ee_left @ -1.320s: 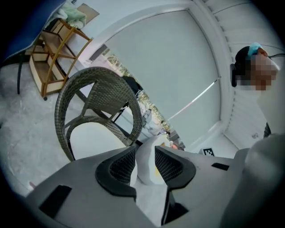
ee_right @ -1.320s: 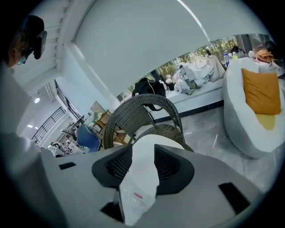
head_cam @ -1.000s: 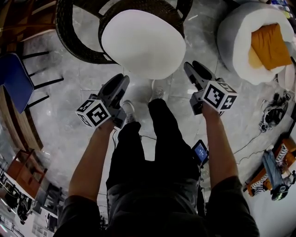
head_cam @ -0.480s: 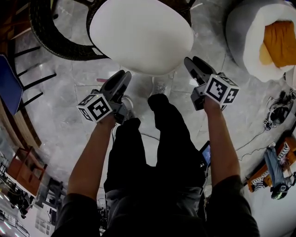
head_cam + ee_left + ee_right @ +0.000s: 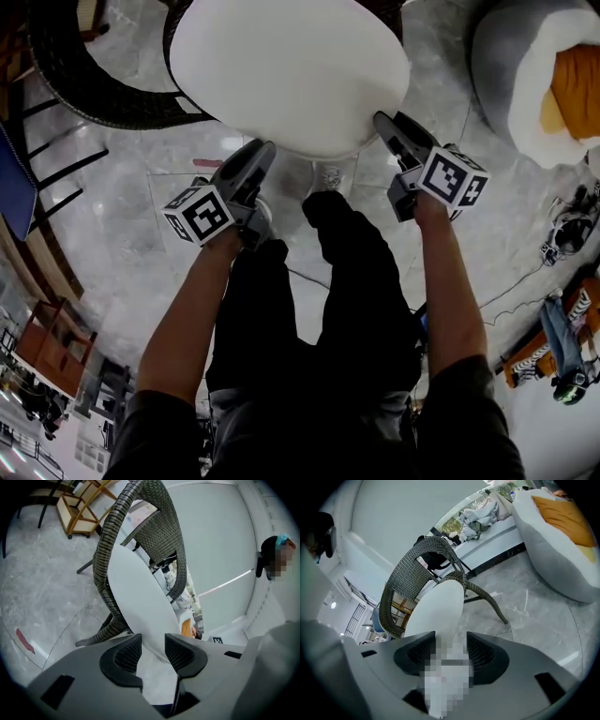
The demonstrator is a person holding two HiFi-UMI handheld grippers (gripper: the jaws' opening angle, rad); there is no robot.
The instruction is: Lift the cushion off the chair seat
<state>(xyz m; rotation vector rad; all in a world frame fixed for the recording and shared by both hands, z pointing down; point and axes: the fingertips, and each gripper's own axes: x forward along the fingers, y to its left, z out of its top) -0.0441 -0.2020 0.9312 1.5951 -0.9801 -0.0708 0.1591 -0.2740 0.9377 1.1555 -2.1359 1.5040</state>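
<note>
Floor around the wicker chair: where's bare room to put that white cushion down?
Bare marble floor lies left of the person's legs, bordered by the wicker chair and blue chair. A narrower strip runs between the white cushion and grey beanbag. The lower right is crowded with black cabled gear and a striped bag.

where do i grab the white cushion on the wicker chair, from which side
Grip the cushion by its thin near rim, one hold toward each front corner, coming from the open front. The chair's wicker back curves round the far side, while the near rim lies bare and looks slim enough to pinch.
</note>
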